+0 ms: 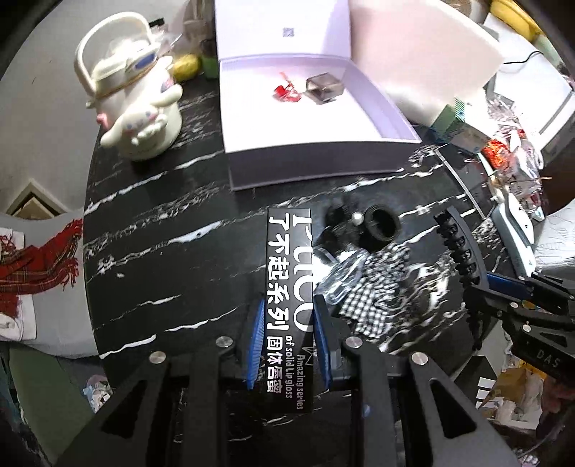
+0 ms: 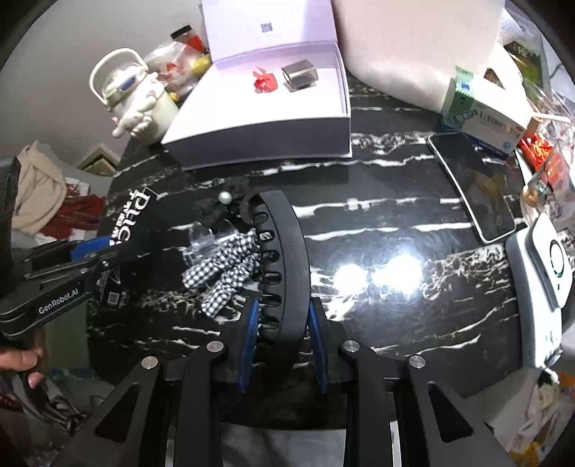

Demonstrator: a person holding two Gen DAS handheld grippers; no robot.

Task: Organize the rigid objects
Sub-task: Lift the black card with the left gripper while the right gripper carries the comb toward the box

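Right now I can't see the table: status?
Left hand-held gripper shut on lip-gloss box. Right shut on hair claw. White box open ahead.

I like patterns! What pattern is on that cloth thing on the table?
Black-and-white checks on the cloth, clearest in the right wrist view.

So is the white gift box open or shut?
Open: the white gift box has its lid raised behind, showing a red clip inside.

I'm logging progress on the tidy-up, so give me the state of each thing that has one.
Left hand-held gripper: shut on lip gloss box.
Right hand-held gripper: shut on black hair clip.
White gift box: lid open.
Phone: screen dark.
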